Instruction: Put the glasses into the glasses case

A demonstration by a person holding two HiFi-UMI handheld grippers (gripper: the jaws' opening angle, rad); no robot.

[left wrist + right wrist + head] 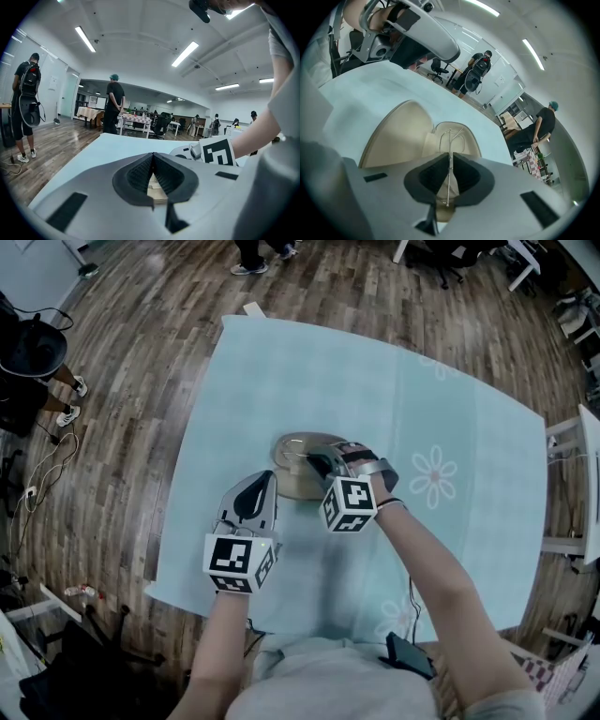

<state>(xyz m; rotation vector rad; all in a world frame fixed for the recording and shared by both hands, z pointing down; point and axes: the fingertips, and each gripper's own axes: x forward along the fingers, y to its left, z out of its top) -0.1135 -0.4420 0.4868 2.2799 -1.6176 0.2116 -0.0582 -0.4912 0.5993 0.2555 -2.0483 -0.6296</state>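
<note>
An open beige glasses case point(296, 486) lies in the middle of the light blue tablecloth point(375, 381). In the right gripper view its lid point(396, 133) is spread to the left and its tray point(471, 143) lies straight ahead. My right gripper point(450, 155) is shut on a thin metal temple of the wire-framed glasses point(450, 137), which hang over the tray. From the head view, the right gripper point(319, 463) sits above the case. My left gripper point(268, 478) is shut at the case's left edge; in its own view its tips point(153, 155) meet and beige case shows under the gap.
The cloth has flower prints point(433, 474) at the right. Wood floor surrounds the table, with cables at the left and a white shelf point(574, 486) at the right. People stand beyond the table's far edge point(112, 104), one with a backpack point(26, 96).
</note>
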